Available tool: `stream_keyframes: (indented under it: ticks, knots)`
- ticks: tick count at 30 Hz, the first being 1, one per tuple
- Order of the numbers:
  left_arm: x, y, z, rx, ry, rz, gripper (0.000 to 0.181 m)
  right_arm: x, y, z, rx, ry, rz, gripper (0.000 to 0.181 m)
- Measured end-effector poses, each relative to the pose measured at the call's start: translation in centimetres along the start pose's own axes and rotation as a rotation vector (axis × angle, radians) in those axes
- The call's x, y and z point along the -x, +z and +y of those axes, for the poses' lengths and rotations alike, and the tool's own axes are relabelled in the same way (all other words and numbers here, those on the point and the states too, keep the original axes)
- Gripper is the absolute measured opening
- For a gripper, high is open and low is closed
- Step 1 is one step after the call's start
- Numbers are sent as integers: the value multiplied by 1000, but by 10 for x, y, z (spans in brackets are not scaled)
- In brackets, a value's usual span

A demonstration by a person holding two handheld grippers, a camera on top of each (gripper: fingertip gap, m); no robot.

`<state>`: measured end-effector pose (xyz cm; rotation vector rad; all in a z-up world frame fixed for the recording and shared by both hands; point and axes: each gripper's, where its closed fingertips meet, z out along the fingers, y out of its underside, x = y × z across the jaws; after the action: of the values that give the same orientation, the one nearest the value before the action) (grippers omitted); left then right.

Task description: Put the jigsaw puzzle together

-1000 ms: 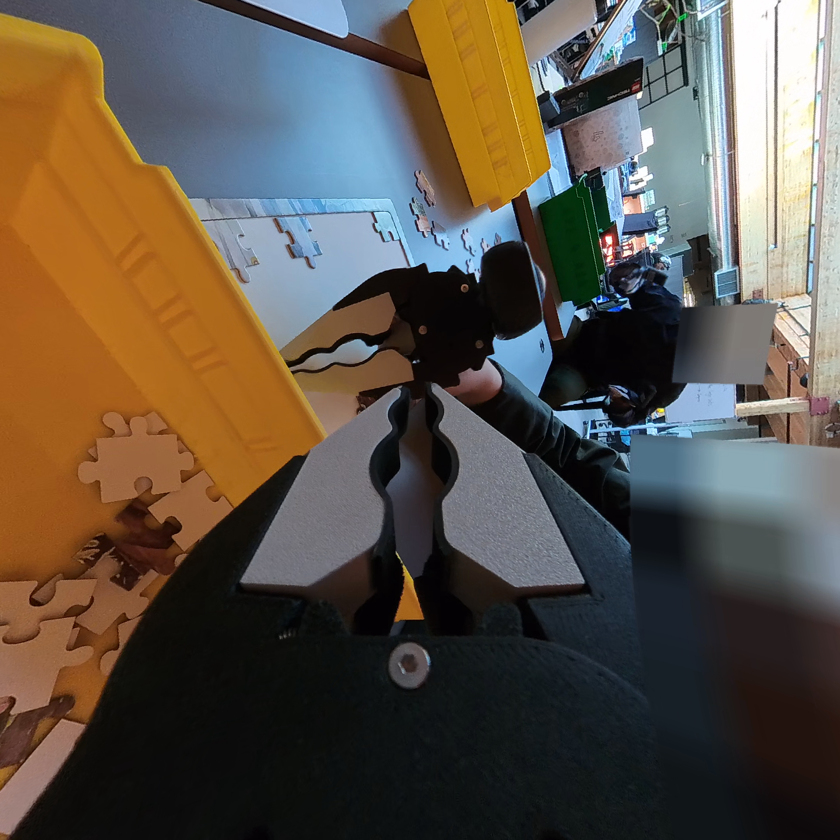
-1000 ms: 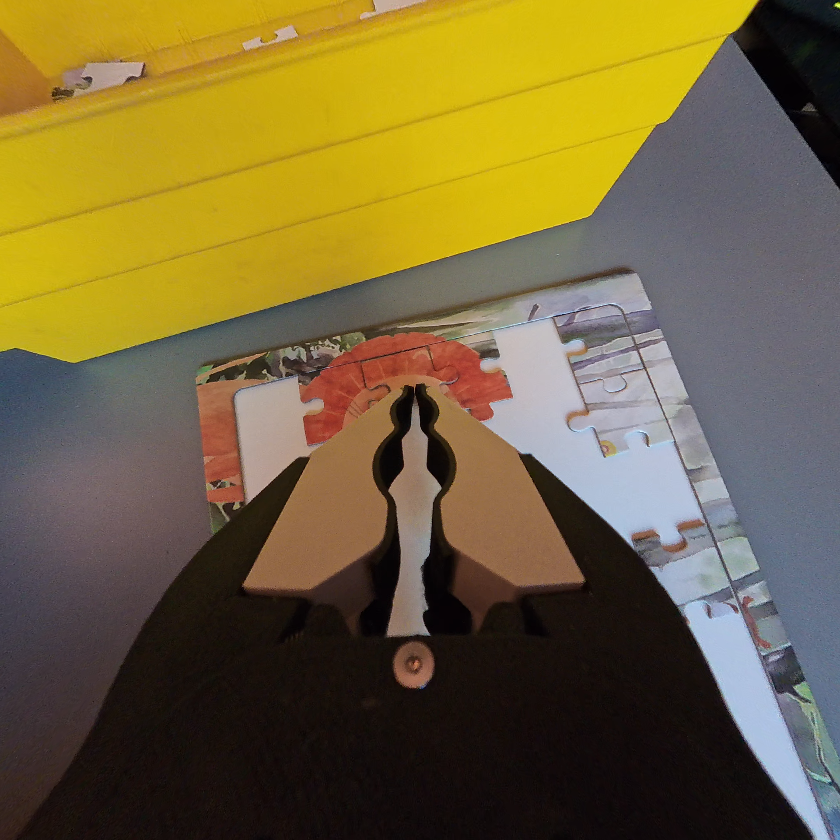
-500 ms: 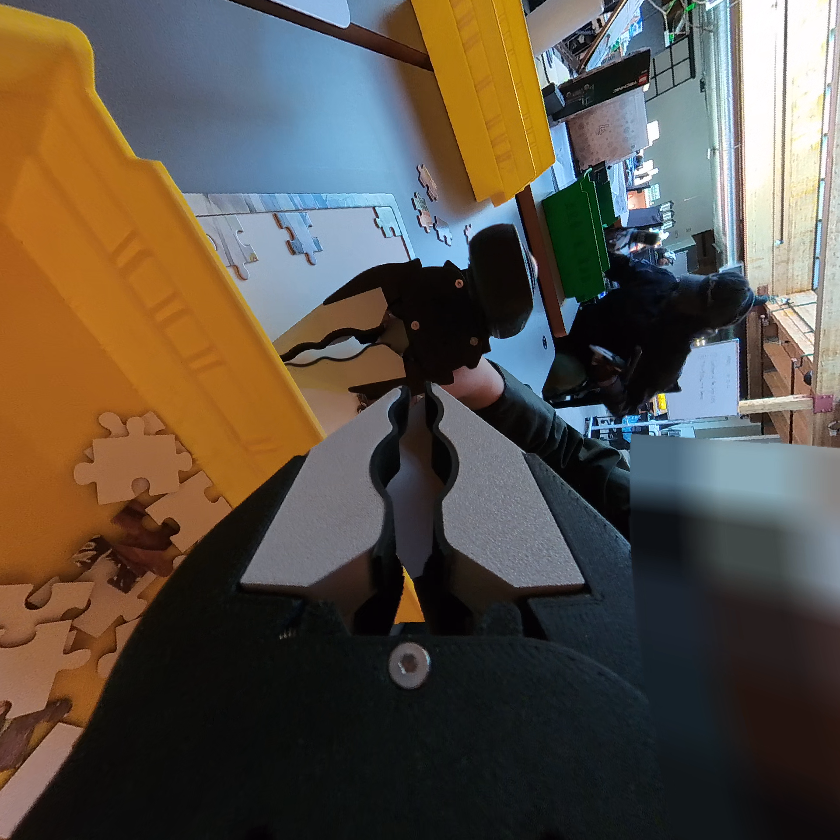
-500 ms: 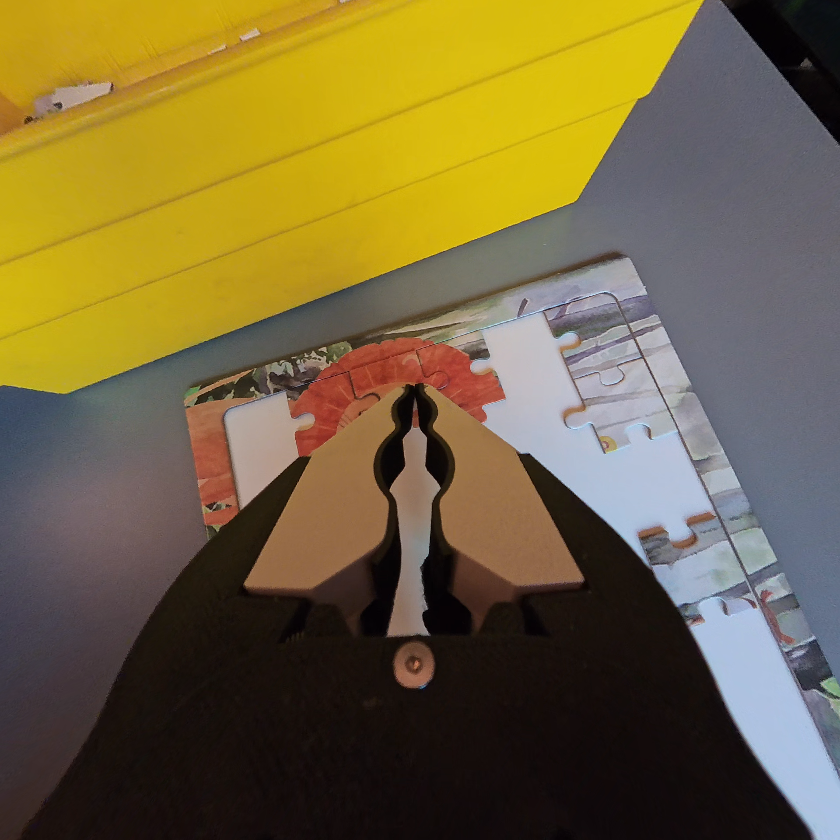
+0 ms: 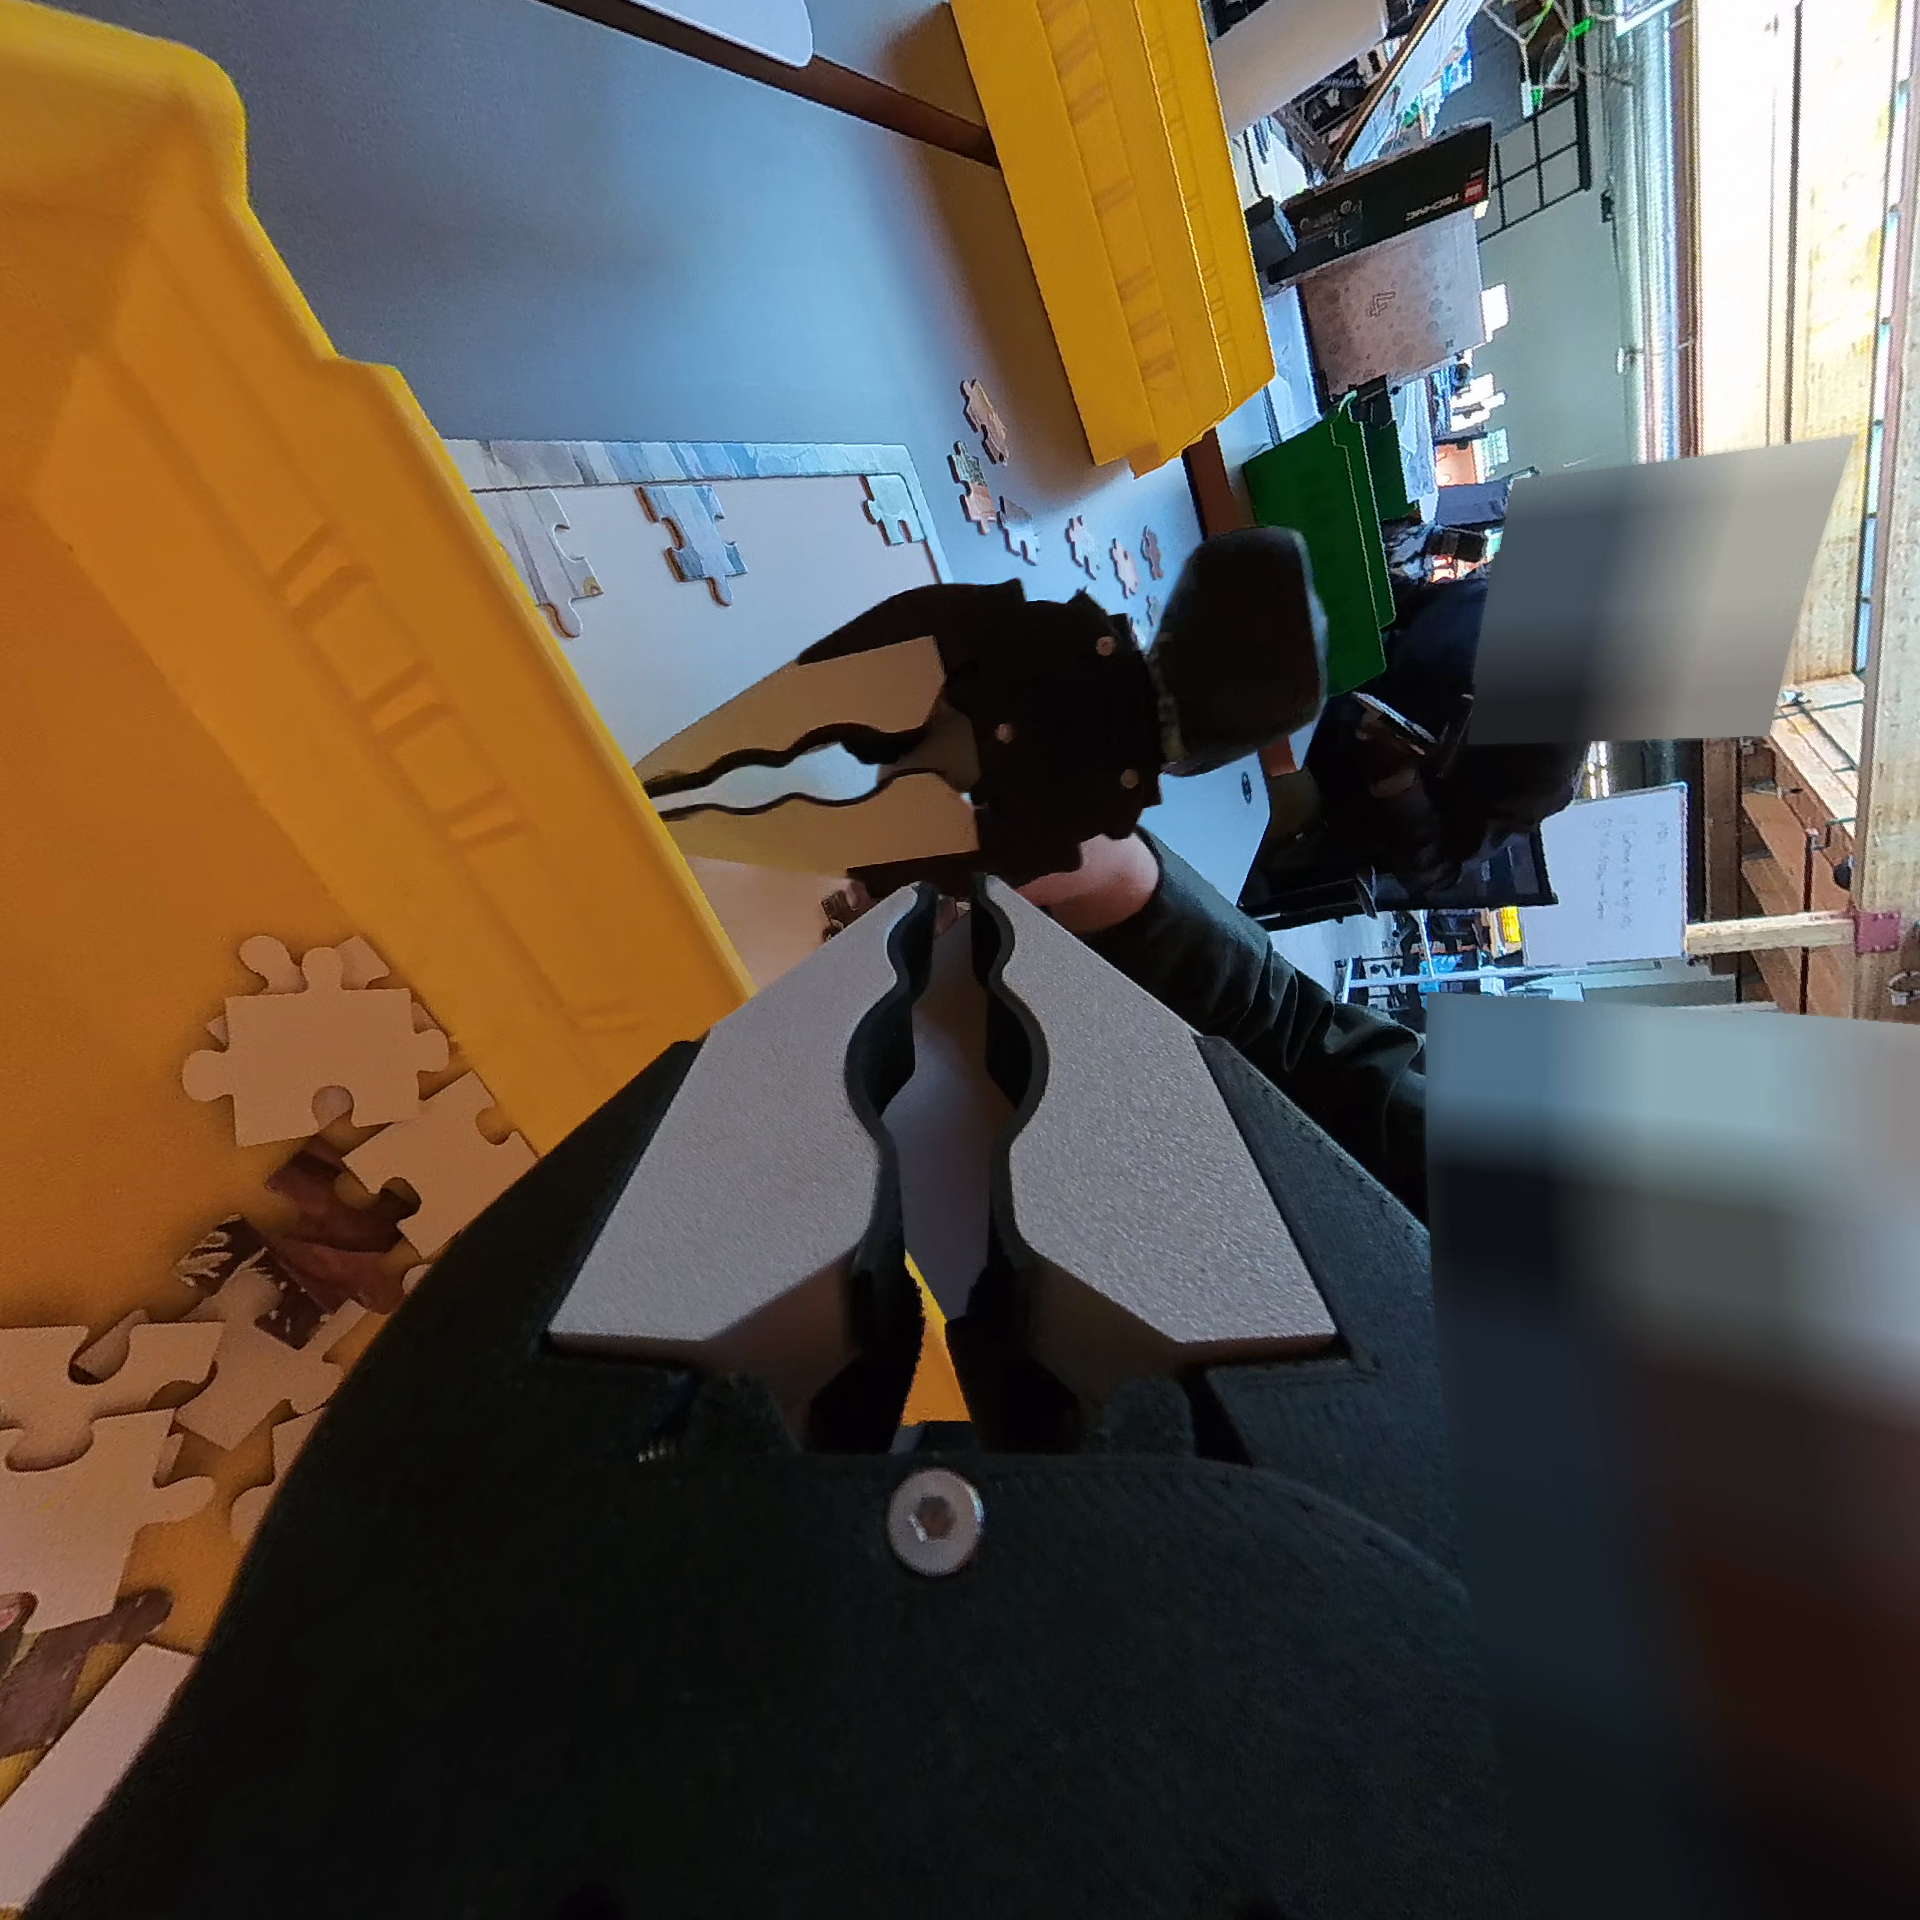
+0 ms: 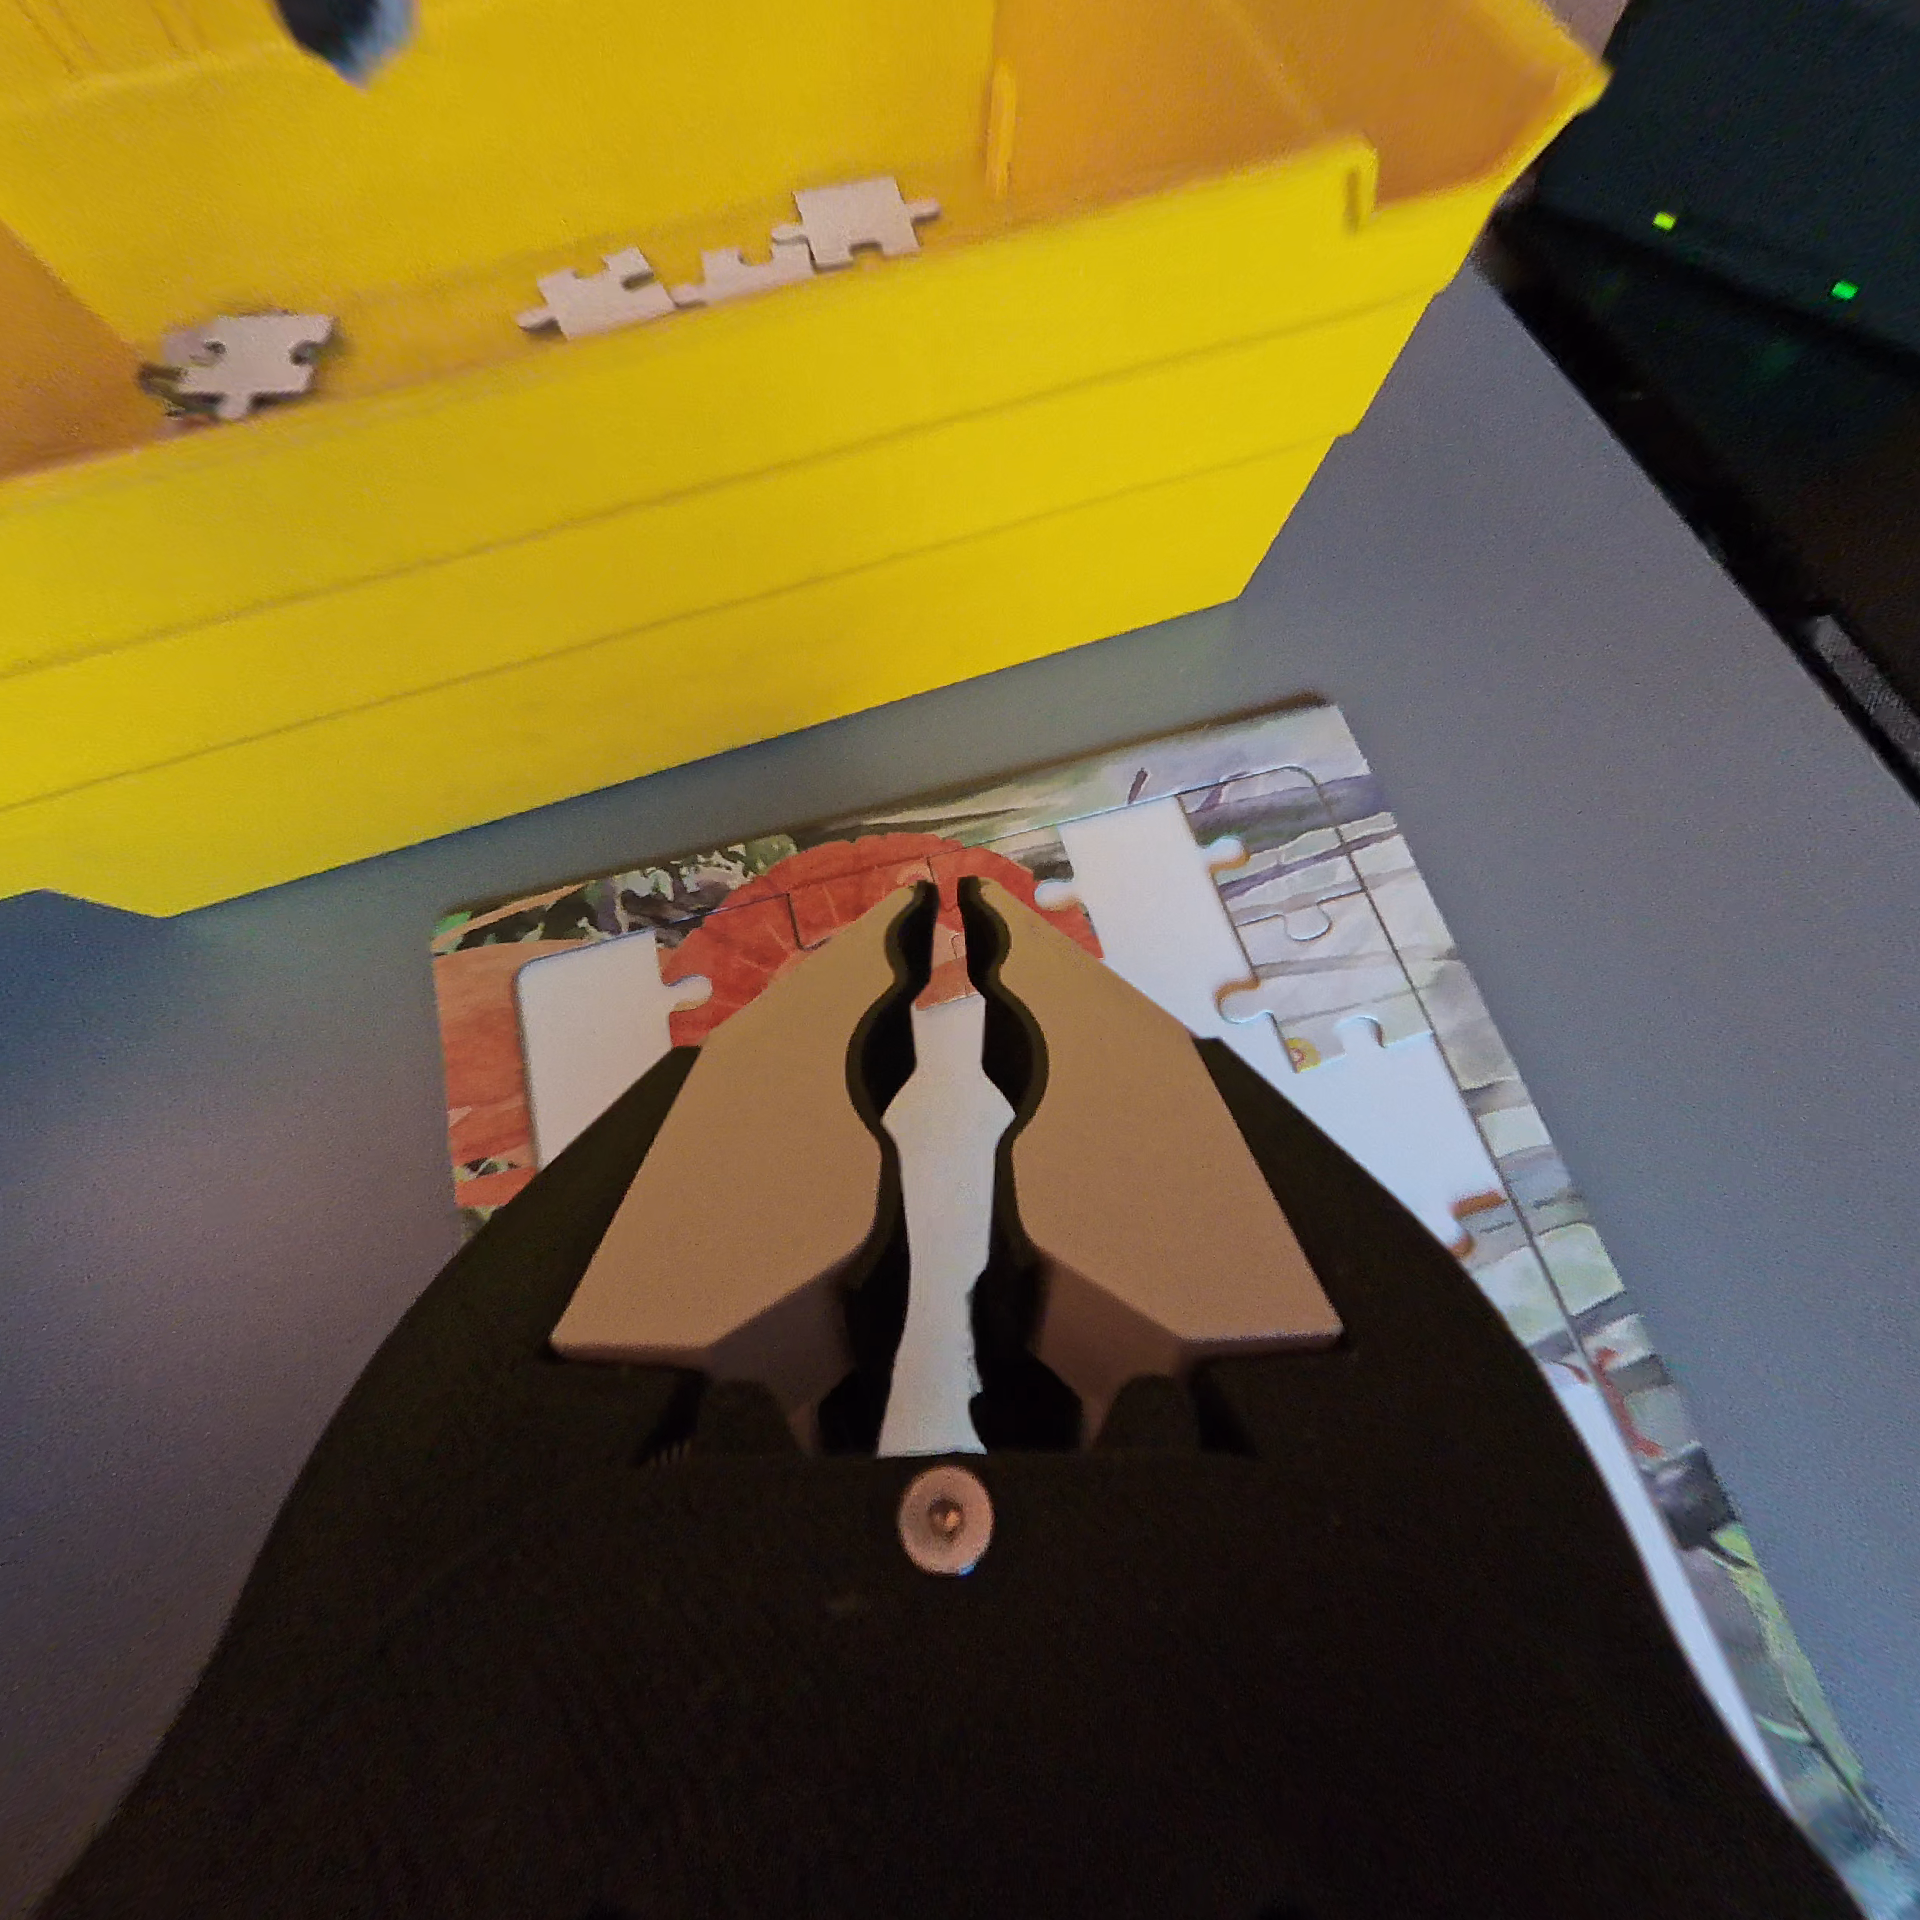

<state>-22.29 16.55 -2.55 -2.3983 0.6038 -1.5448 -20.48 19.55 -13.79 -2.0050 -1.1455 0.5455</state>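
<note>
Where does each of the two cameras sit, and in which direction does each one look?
Left wrist view: sits on the left gripper, rolled sideways beside the yellow bin, looking across the grey table; its nearly closed fingers, the right gripper and a sleeve show.
Right wrist view: sits on the right gripper, looking down at the puzzle board, the bin behind it; only its own fingers show.
Shared: bin, board, table, right gripper.

Both hand-held grippers — left (image 5: pixel 948 902), right (image 6: pixel 943 896) — hover with fingers nearly closed, empty.
</note>
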Motion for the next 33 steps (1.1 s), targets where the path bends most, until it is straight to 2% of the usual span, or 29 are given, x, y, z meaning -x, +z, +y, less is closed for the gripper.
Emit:
stream_keyframes:
  ticks: [4, 7, 13, 16, 28, 33]
  knots:
    - [2, -3, 0, -9, -7, 1, 4, 19, -16, 1, 11, -25, -124, 27]
    - [4, -4, 0, -12, -11, -5, 4, 29, -14, 17, 66, -40, -146, 28]
    - [4, -3, 0, -7, -13, -8, 4, 44, -13, 37, 131, -50, -173, 26]
    - [5, -1, 1, 2, -14, -8, 4, 42, -11, 40, 146, -110, -130, 22]
    - [4, 2, 2, 12, -12, -8, 4, 45, -5, 37, 130, -158, -109, 10]
    - [4, 1, 2, 9, -13, -9, 4, 51, -10, 38, 155, -152, -155, 9]
